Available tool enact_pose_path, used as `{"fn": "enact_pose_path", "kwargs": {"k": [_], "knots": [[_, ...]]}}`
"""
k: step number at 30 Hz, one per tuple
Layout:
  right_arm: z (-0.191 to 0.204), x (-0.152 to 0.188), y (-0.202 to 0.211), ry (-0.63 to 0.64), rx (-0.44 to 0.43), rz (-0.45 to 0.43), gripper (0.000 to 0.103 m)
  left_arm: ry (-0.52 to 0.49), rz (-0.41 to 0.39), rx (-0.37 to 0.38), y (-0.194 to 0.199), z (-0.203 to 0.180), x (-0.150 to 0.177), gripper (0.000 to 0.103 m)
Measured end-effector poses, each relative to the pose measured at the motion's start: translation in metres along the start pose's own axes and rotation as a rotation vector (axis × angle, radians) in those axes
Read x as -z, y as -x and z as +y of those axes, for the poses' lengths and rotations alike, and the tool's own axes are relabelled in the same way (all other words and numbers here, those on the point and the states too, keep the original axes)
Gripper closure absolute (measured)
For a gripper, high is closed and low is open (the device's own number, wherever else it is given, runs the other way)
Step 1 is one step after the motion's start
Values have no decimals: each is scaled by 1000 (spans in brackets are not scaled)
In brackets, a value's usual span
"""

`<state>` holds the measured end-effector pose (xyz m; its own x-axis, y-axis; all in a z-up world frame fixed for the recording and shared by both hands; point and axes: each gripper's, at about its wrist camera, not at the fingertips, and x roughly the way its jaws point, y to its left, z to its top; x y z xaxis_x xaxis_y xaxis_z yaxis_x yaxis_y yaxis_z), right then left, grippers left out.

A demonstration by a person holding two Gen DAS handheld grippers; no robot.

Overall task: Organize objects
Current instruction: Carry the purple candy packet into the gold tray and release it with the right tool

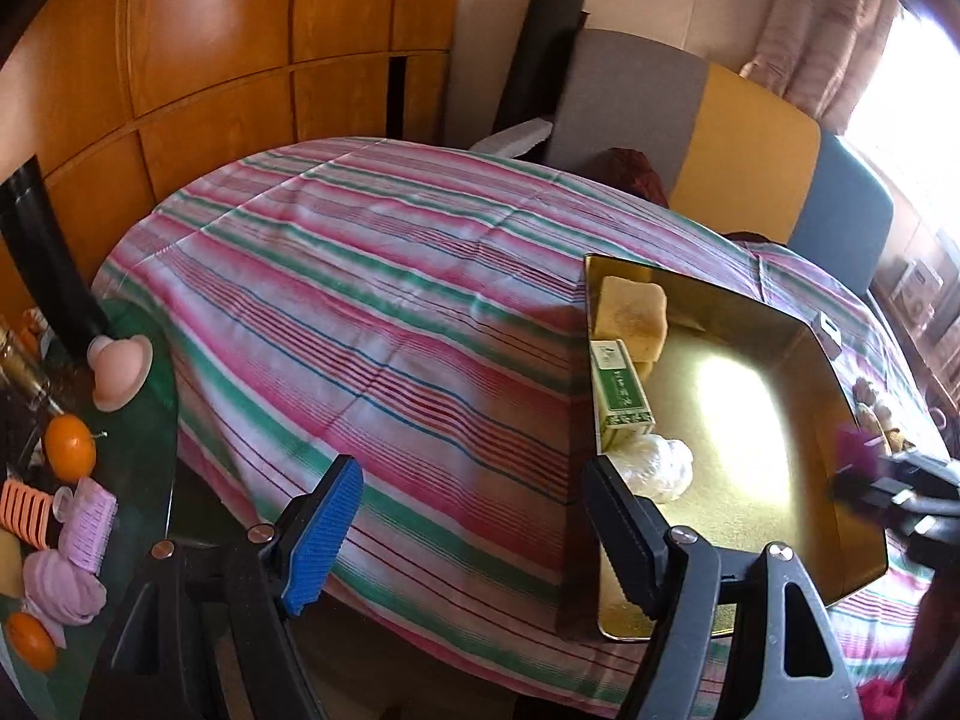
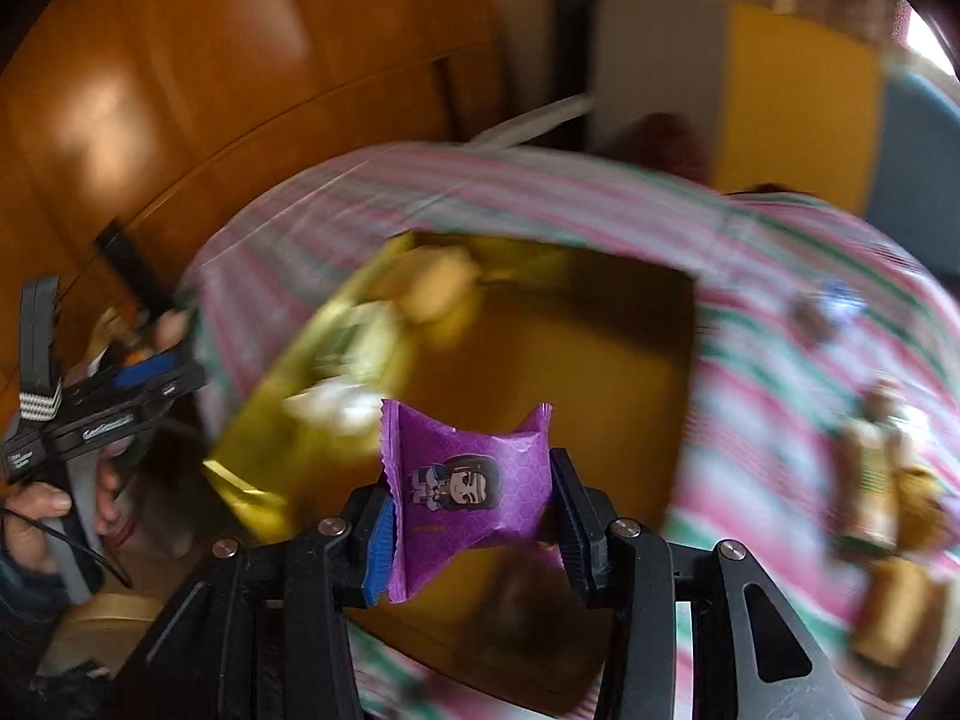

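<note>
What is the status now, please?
Right gripper shut on purple packet, above gold tray. Left gripper open, empty. Nothing in the way.

I see a striped cloth (image 1: 372, 300) over the table, wood panelling (image 1: 210, 48) behind it, a grey-yellow-blue panel (image 1: 744, 144) at the far edge, a black roll (image 1: 540, 54) leaning by the wall, curtain (image 1: 822, 36) at the bright window, green glass surface (image 1: 144, 438) on my left
</note>
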<state>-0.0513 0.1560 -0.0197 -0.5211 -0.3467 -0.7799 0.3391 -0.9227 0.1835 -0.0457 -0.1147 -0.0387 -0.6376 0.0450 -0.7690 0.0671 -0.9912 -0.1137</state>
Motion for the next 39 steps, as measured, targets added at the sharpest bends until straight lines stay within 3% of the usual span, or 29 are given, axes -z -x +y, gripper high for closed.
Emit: {"fn": "enact_pose_path", "kwargs": {"k": [7, 12, 17, 22, 26, 31, 39], "knots": [[74, -5, -79, 41, -125, 126, 57, 42, 42, -3, -15, 15, 5, 27], [91, -2, -110, 29, -180, 178, 53, 58, 49, -5, -19, 19, 7, 26], [92, 1, -107, 12, -225, 181, 47, 44, 41, -9, -16, 16, 7, 26], [81, -4, -81, -28, -256, 108, 33, 6, 19, -21, -10, 8, 7, 26], [65, -5, -54, -46, -222, 43, 31, -28, -5, -16, -3, -3, 6, 26], [29, 3, -16, -71, -135, -23, 20, -86, -17, -20, 2, -20, 8, 26], [-46, 22, 28, -123, 49, -41, 19, -169, -29, -7, 10, -50, 11, 26]]}}
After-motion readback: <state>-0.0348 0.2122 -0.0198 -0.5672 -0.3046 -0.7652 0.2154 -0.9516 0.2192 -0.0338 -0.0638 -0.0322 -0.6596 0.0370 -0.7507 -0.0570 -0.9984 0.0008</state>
